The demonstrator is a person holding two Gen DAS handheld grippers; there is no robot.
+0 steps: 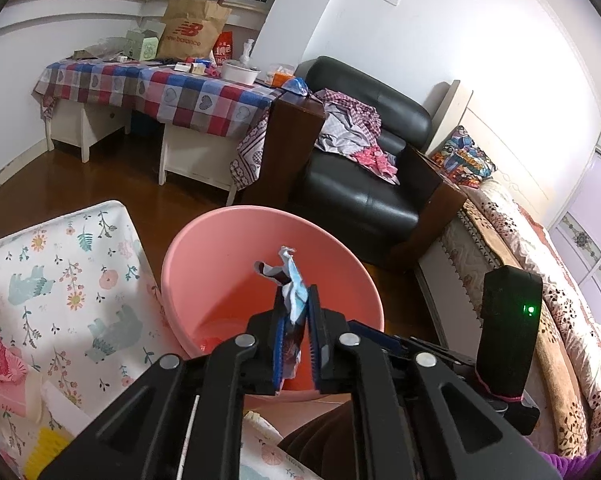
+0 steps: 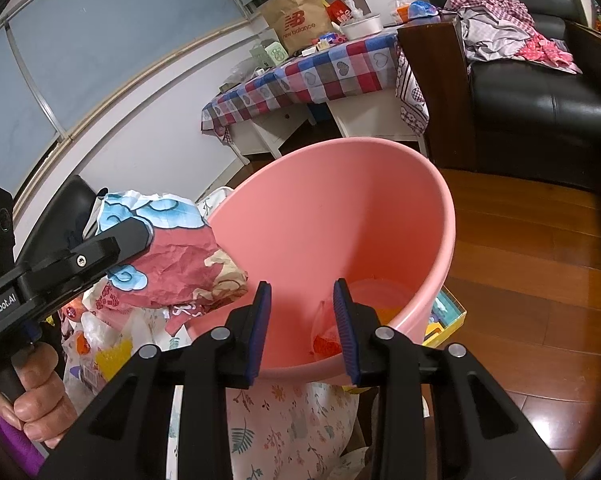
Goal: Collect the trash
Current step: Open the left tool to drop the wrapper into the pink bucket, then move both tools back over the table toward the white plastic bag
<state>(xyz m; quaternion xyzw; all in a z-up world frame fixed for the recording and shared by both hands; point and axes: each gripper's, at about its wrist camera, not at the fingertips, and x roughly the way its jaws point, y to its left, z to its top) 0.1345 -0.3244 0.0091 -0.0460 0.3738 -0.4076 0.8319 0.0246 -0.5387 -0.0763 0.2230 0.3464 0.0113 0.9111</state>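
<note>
Left hand-held gripper [image 1: 296, 312] clamps a crumpled red-and-blue printed paper wrapper [image 1: 291, 300] just over the rim of the tilted round pink plastic bucket [image 1: 236, 248]. Right hand-held gripper [image 2: 302, 292] gapes with nothing between its fingers at the bucket mouth. Inside lie a red scrap [image 2: 326, 342] and orange bits at the bottom.

One pink bin [image 2: 340, 216]; one crumpled wrapper [image 2: 180, 264]; two grippers, left [image 1: 296, 320], right [image 2: 304, 320]; one black armchair [image 1: 364, 152]; one checked table [image 1: 160, 92]

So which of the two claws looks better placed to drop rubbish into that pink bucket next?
Probably the left gripper: it is shut on the crumpled wrapper, held right over the pink bucket. The right gripper is open with nothing in it.
</note>
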